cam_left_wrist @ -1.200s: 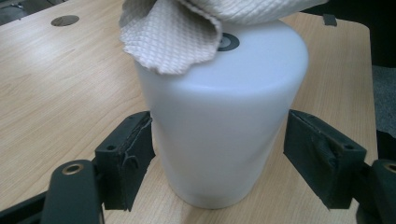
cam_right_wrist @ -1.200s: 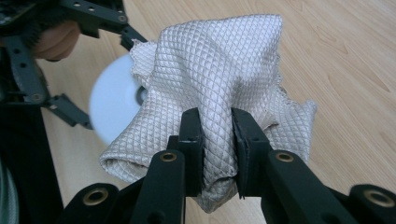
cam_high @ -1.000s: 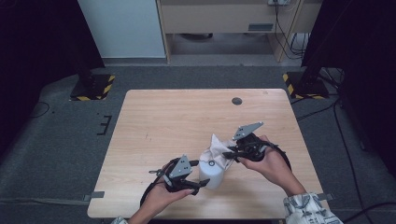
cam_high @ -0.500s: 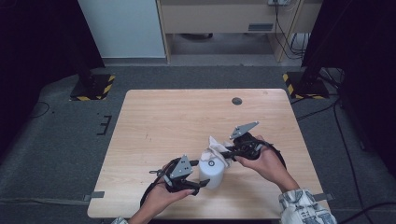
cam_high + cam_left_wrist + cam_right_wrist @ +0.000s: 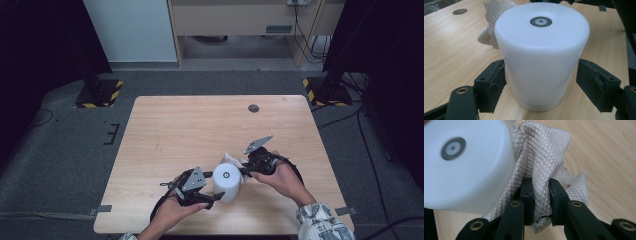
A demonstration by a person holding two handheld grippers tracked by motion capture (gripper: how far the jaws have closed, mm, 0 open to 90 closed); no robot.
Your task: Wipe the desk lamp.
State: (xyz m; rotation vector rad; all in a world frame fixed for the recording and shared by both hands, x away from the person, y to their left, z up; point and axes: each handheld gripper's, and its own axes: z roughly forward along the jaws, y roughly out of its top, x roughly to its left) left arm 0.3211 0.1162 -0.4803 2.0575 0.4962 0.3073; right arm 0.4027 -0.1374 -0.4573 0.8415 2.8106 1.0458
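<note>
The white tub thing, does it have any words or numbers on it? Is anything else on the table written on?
No words or numbers can be read anywhere.
White container: just a dark ring mark with a grey middle on top, no letters.
Quilted cloth: a diamond pattern, no label showing.
Table: bare wood with a small dark round disc, no writing.

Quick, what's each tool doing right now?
Left tool: jaws around the white plastic cylinder, left pad touching; grip uncertain.
Right tool: closed on the beige quilted cloth.
</note>
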